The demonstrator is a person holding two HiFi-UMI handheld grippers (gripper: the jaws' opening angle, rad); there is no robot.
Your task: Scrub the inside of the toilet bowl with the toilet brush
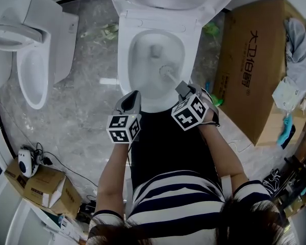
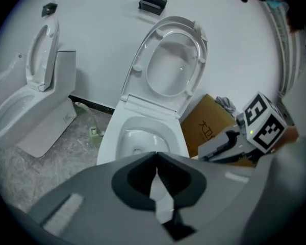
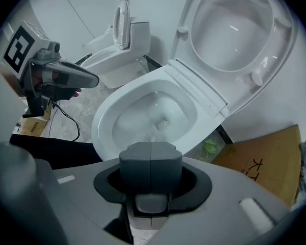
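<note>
White toilet brush (image 1: 167,72) head rests inside the toilet bowl (image 1: 125,70). Your right gripper (image 1: 183,89) is clamped on its handle, mostly hidden by the jaws. Your left gripper (image 1: 133,96) is closed and empty.

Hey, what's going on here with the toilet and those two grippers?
A person stands over an open toilet with a gripper in each hand. The right gripper has its jaws shut on a toilet brush, whose head is down inside the bowl. The left gripper hovers by the bowl's front rim, jaws together and empty. Seat and lid are up.
</note>
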